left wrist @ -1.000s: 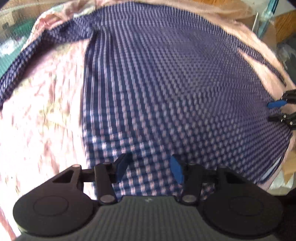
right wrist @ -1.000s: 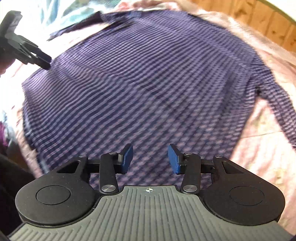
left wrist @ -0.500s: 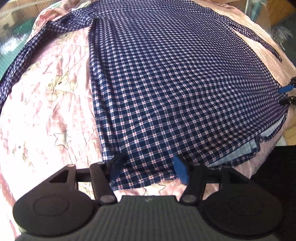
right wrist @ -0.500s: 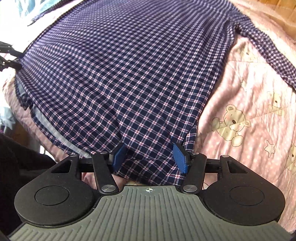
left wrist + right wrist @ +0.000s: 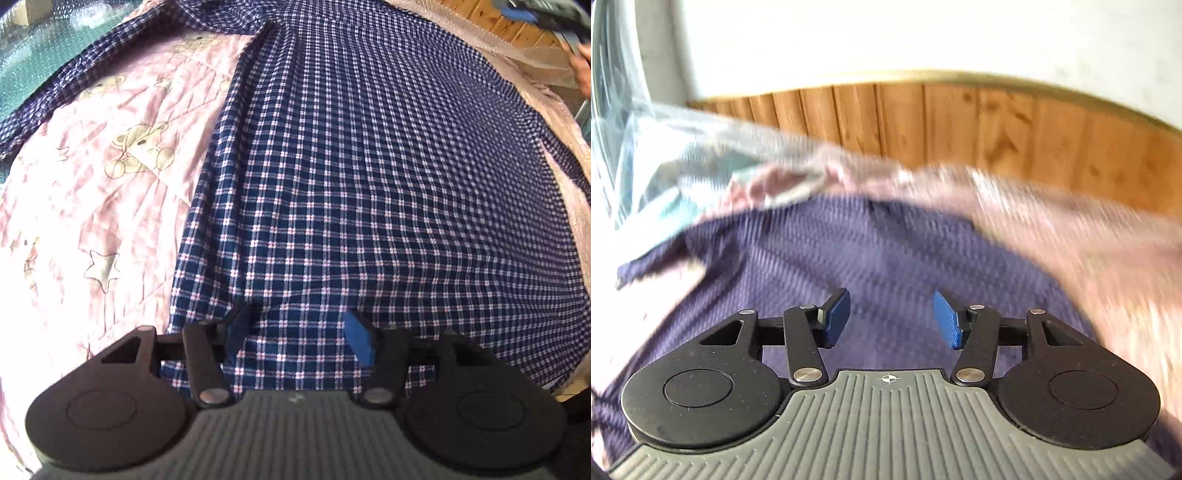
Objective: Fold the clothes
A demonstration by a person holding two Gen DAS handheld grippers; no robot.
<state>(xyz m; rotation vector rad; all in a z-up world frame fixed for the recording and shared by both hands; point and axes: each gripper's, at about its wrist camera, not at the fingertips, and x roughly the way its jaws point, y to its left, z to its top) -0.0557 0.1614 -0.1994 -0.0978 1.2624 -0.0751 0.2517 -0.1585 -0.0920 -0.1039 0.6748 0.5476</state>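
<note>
A navy checked shirt [image 5: 369, 184] lies spread flat on a pink quilt [image 5: 92, 184], one sleeve [image 5: 74, 74] stretched to the upper left. My left gripper [image 5: 295, 332] is open low over the shirt's near hem, its blue pads on either side of the cloth. The right gripper [image 5: 535, 14] shows at the top right corner of the left wrist view, with a hand behind it. In the blurred right wrist view my right gripper [image 5: 891, 317] stands open above the shirt [image 5: 868, 266], nothing between its fingers.
The pink quilt [image 5: 1089, 251] with bear and star prints covers the bed. A wood-panelled wall [image 5: 997, 125] runs behind it. Clear plastic wrapping [image 5: 639, 147] and teal material [image 5: 55, 48] lie at the far left.
The right gripper has lifted off the shirt's hem and swung up toward the far side; its view is now blurred. The left gripper has shifted slightly over the hem and stays open.
</note>
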